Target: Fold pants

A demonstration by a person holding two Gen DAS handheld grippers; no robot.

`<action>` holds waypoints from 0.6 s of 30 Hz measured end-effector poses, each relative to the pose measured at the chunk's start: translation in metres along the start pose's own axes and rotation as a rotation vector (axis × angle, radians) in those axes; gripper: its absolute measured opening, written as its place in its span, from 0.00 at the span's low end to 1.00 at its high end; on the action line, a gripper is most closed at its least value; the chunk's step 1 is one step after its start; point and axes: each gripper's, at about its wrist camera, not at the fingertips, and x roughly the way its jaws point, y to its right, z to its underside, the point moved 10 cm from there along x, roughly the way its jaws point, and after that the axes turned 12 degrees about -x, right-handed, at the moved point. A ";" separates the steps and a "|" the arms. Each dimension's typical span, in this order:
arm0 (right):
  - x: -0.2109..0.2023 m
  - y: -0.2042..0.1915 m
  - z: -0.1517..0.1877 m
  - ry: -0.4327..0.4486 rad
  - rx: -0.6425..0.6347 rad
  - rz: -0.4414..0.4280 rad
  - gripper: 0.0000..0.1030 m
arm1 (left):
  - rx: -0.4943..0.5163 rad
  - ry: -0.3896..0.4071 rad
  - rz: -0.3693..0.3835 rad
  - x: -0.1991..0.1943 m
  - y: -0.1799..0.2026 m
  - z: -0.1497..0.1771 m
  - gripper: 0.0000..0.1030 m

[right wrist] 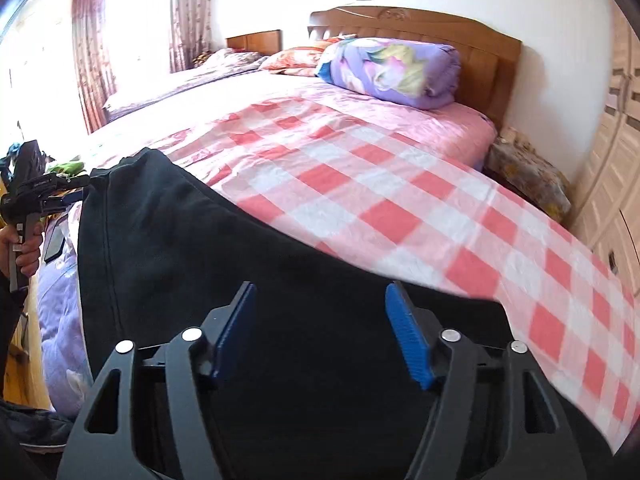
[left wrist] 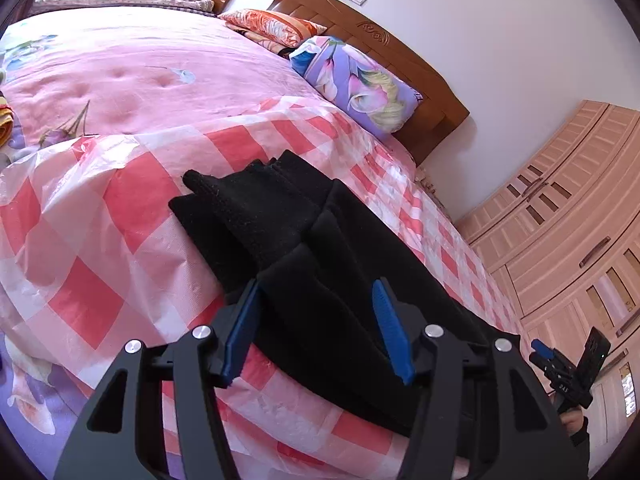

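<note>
The black pants (left wrist: 320, 240) lie stretched along the near edge of the bed, on a pink-and-white checked sheet (left wrist: 120, 208), with the cuffed leg ends stacked one over the other ahead of the left gripper (left wrist: 316, 332). That stacking suggests the two legs are already laid together lengthwise, so what remains is probably the crosswise fold. The left gripper's blue pads stand apart, one at each side of the lower legs, with dark cloth in the gap between them; nothing is pinched, and whether the pads touch the fabric cannot be told. The right gripper (right wrist: 324, 332) likewise has its jaws apart, hovering over the broad upper part of the pants, where a side seam (right wrist: 110, 240) runs away to the left of the jaws. Each gripper sits at an opposite end of the garment, likely so that one end can be carried over onto the other. Beyond the jaws, a floral pillow (right wrist: 392, 72) rests against the wooden headboard (right wrist: 480, 40).
</note>
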 end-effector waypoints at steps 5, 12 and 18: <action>0.056 -0.008 -0.028 -0.052 -0.114 -0.056 0.51 | 0.157 0.101 -0.054 -0.016 0.040 -0.009 0.61; 0.095 -0.052 -0.039 -0.092 -0.208 -0.197 0.51 | 0.358 -0.144 -0.034 0.068 0.115 0.021 0.69; 0.105 -0.097 -0.076 -0.066 -0.339 -0.242 0.39 | 0.306 -0.133 -0.119 0.081 0.098 0.024 0.69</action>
